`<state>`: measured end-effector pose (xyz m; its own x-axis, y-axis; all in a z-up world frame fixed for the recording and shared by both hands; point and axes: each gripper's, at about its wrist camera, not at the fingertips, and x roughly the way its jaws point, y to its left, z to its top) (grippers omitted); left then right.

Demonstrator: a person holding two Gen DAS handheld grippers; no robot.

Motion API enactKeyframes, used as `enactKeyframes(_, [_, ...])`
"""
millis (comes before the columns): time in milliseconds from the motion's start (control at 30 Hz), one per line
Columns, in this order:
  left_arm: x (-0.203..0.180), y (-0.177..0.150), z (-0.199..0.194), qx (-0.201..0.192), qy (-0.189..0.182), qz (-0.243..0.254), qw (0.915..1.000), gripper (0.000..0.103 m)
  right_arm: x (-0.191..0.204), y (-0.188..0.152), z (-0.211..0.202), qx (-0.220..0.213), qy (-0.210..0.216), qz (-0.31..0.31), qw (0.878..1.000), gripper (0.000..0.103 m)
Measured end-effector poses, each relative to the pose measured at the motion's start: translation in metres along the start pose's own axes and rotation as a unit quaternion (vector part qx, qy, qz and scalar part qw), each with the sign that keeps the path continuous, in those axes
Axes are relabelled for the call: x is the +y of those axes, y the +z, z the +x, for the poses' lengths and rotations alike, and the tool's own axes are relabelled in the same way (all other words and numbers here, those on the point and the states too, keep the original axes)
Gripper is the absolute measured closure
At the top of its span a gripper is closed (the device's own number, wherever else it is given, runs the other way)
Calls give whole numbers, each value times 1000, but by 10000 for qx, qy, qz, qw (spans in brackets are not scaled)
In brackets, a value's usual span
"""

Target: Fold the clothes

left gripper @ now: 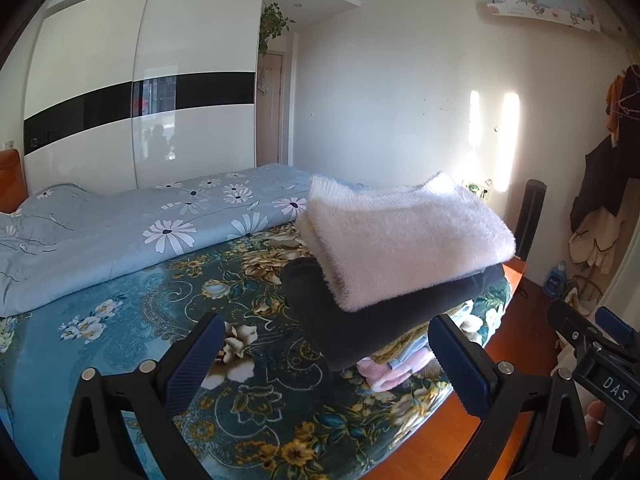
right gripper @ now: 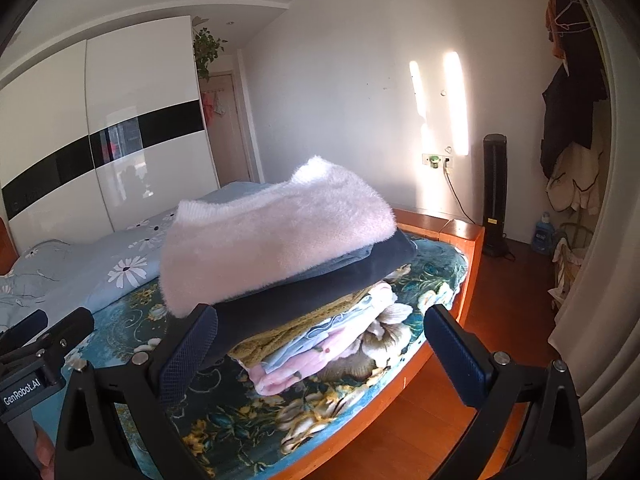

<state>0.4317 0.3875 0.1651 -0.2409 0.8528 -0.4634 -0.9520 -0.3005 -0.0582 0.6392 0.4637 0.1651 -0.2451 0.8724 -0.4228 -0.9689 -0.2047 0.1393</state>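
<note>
On the bed (right gripper: 224, 412), one stack of folded clothes (right gripper: 304, 280) sits before two spread, empty grippers, left gripper (left gripper: 324, 356) and right gripper (right gripper: 320, 344).

From my feed I see a glossy white wardrobe (left gripper: 140, 92) with a black band across its sliding doors, a trailing green plant (left gripper: 274, 24) perched at its top corner. A pale blue daisy-print quilt (left gripper: 120, 224) lies bunched along the far side of the bed, over a teal floral bedspread (left gripper: 168, 308). On the far wall — sunlit in two bright patches — hangs an air conditioner (left gripper: 540, 4) under a cartoon-print cover. A tall black tower fan (right gripper: 495, 196) stands on the wooden floor (right gripper: 500, 292), near a blue detergent bottle (right gripper: 543, 234). Dark and orange garments on a rack (right gripper: 568, 80) hang at the right.
</note>
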Motion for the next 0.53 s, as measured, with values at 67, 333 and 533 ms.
enactKeyframes(67, [-1, -2, 1, 51, -6, 27, 10000, 0, 0, 0, 0, 44, 11, -31, 10000, 0])
enactKeyframes(333, [-7, -4, 4, 221, -80, 112, 9997, 0, 4, 0, -6, 21, -103, -178, 9998, 0])
enactKeyframes(533, [-11, -5, 0, 176, -39, 200, 9996, 0, 5, 0, -8, 10, -86, -210, 9997, 0])
